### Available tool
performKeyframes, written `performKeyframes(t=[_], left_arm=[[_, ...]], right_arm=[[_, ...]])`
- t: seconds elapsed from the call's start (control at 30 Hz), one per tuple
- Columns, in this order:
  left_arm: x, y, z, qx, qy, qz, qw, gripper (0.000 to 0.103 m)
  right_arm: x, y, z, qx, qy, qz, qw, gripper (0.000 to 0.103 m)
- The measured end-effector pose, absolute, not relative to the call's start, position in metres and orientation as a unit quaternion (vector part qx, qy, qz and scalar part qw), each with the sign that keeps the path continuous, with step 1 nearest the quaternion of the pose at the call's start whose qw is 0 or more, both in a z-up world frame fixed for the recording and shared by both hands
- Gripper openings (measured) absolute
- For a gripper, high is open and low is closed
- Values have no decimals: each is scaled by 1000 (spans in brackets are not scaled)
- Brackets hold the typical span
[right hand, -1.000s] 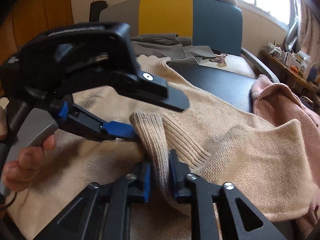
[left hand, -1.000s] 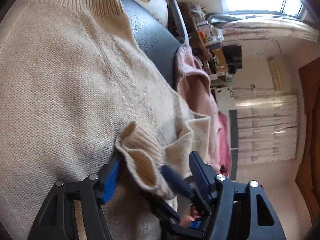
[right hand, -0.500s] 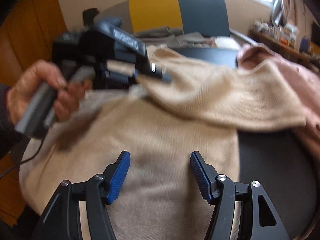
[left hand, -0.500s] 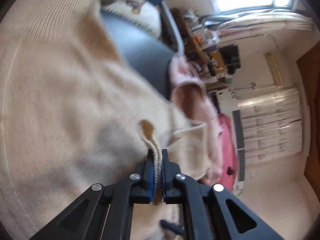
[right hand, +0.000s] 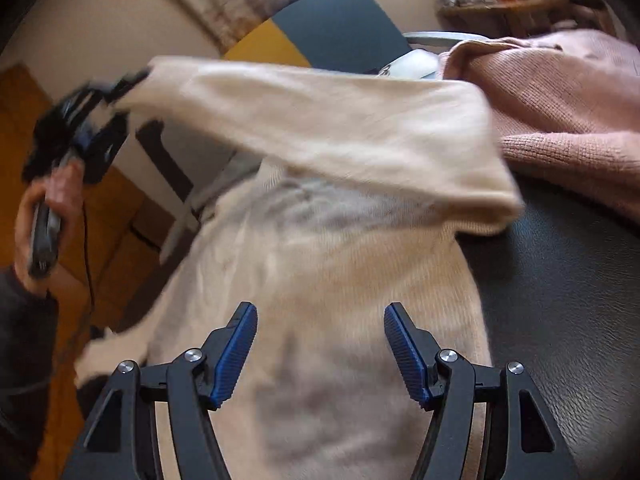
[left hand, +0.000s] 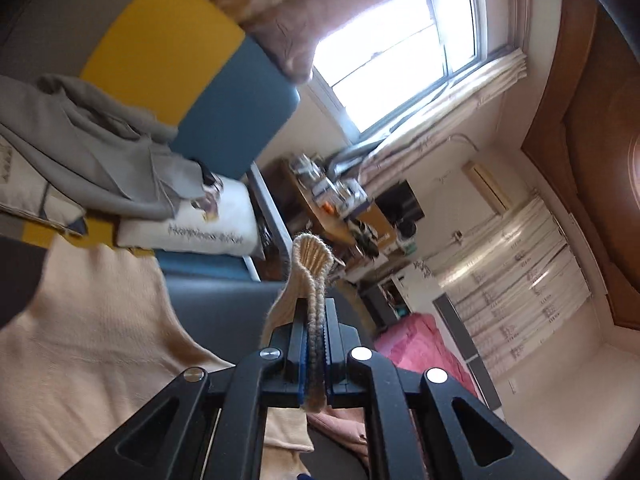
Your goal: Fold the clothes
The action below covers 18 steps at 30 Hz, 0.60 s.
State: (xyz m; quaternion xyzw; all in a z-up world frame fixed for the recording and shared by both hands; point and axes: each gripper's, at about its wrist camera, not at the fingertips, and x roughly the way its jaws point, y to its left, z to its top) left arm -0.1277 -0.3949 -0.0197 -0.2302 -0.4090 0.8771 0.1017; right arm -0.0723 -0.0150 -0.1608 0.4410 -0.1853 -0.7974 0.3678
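Note:
A cream knit sweater (right hand: 320,280) lies on a dark seat (right hand: 560,280); its body also shows in the left wrist view (left hand: 80,340). My left gripper (left hand: 314,344) is shut on the sweater's ribbed sleeve cuff (left hand: 312,256) and holds it lifted. In the right wrist view the left gripper (right hand: 92,120) is at the upper left, with the sleeve (right hand: 320,120) stretched across above the sweater body. My right gripper (right hand: 320,344) is open and empty, just above the sweater's body.
A pink knit garment (right hand: 560,112) lies at the right on the seat. Grey clothes (left hand: 92,152) and a white cushion (left hand: 192,228) sit against the yellow and blue backrest (left hand: 192,92). A cluttered desk (left hand: 340,208) stands under the window.
My right gripper let go of the cuff, opened and drew back. My left gripper shut on the cuff and lifted it up and to the left, pulling the sleeve across the sweater.

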Motion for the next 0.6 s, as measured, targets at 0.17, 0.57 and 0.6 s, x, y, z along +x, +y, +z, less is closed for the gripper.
performKeyframes(t=[0.17,0.57,0.6], left_arm=[[-85,-434,-44,-234,-421,874,71,4],[5,-475,-157,-286,-482,828,9,4],[13,-479,-167,-287,-492,822,4,4]], right_arm=[[-109,-28,-165,453,-255,-777,355,81],[-130,-51,-174,468,-261,-782,317,83],[-130,-52,-173,469,-250,-785,318,83]])
